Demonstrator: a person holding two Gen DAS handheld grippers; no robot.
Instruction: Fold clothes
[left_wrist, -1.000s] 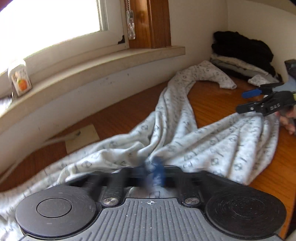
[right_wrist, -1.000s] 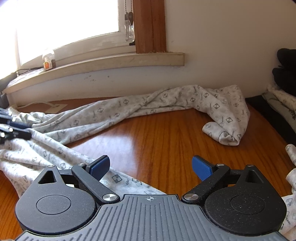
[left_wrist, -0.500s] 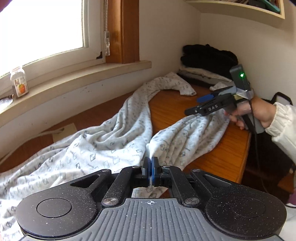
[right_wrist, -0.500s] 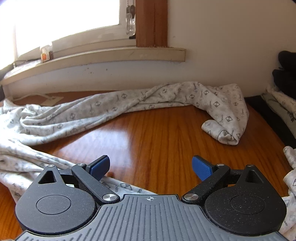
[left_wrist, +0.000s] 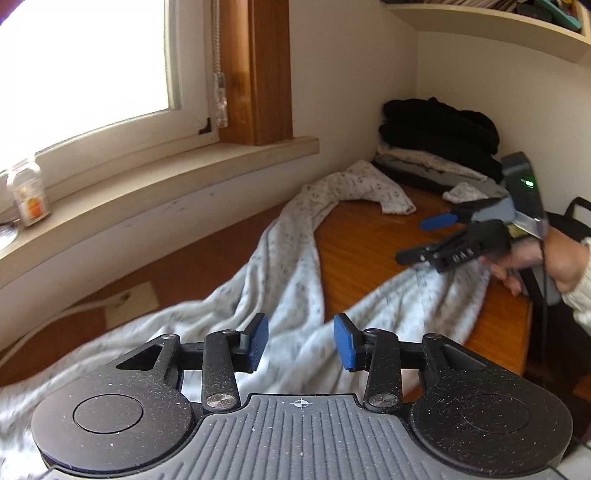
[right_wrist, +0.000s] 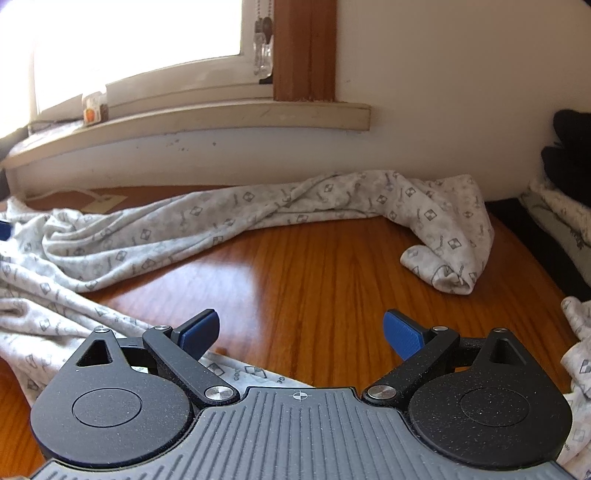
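**Left tongs opening above the patterned garment, right tongs wide and empty**

From your left wrist: your left tongs (left_wrist: 301, 345) hang over the pale patterned garment (left_wrist: 280, 266); their jaws are opening, the blue pads (left_wrist: 258, 341) stand apart, and no cloth is pinched between them, though the fabric lies just below and behind the gap; the garment sprawls across the wooden surface (left_wrist: 369, 251), one long part running back toward the wall and ending in a crumpled cuff, another spreading to the right edge; there your right tongs (left_wrist: 415, 240) point in over that cloth, carried by your hand (left_wrist: 532, 260); their two fingers stand well apart with nothing between; a stack of dark and pale folded clothes (left_wrist: 439, 147) sits in the far corner; a small jar (left_wrist: 29, 194) stands on the window sill (left_wrist: 166, 177).

From your right wrist: your right tongs (right_wrist: 301, 332) are spread wide and hold nothing, with bare wood showing in the gap; a fold of the patterned garment (right_wrist: 258, 210) lies under the left finger; the rest stretches along the wall from the left side to a rolled end at the right; the wooden surface (right_wrist: 314, 266) is shiny between; the folded stack (right_wrist: 565, 173) peeks in at the right edge.
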